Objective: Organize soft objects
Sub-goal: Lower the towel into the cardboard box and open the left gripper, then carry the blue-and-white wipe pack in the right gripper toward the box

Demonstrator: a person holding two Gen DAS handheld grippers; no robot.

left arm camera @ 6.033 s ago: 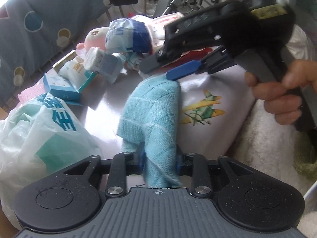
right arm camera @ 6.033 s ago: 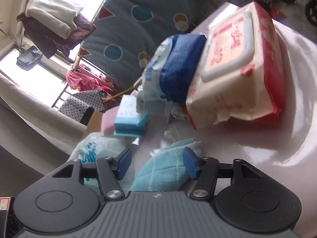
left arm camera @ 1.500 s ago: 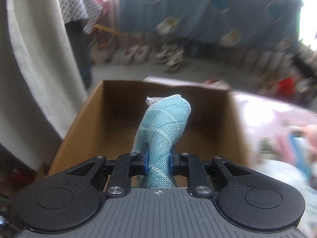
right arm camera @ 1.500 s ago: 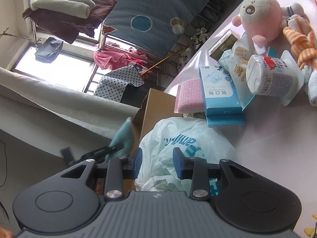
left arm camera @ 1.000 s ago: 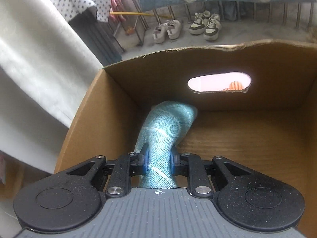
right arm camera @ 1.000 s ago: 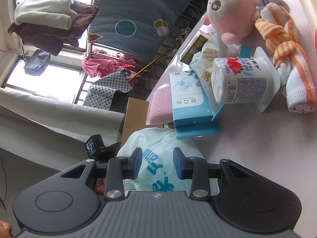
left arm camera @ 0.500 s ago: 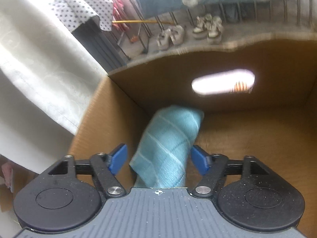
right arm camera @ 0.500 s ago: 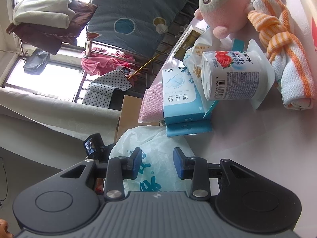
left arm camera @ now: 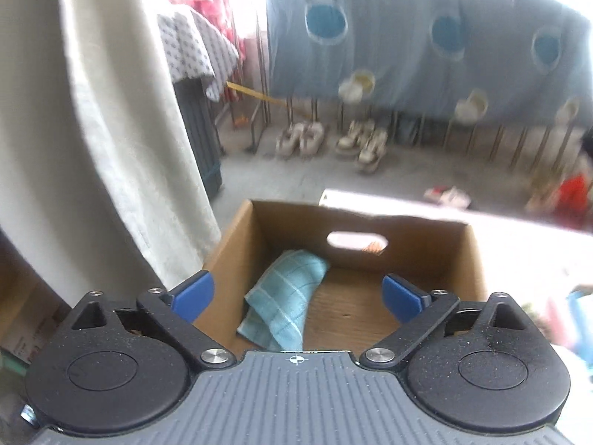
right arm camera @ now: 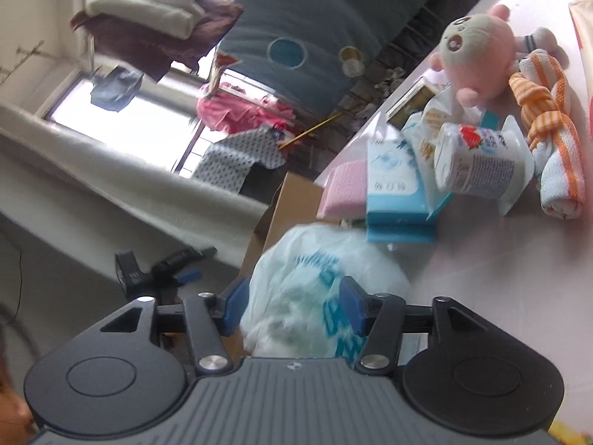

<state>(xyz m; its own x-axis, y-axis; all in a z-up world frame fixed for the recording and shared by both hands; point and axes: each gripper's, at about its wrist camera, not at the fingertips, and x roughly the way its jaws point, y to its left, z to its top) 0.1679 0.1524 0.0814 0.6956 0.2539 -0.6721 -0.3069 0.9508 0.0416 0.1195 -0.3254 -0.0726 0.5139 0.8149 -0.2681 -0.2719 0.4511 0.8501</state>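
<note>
You let go of the cloth (left arm camera: pixel 285 298); it now lies in the box (left arm camera: pixel 237 256). Your left hand-held gripper (left arm camera: pixel 298 294) is opening wide, empty. Your right hand-held gripper (right arm camera: pixel 292 311) is spread around the bag (right arm camera: pixel 315 296), not pinching. The plush (right arm camera: pixel 478 55) and towel (right arm camera: pixel 548 137) at 1 o'clock on the bench (right arm camera: pixel 481 259) are left.

Room background, daylit balcony area.
Blue circle-patterned quilt (left arm camera: pixel 426 48) hangs at 12 o'clock above grey floor (left arm camera: pixel 296 178); white curtain (left arm camera: pixel 92 129) at 9 o'clock; shoes (left arm camera: pixel 363 144) lie below quilt; bright window (right arm camera: pixel 122 118) at 10 o'clock.
</note>
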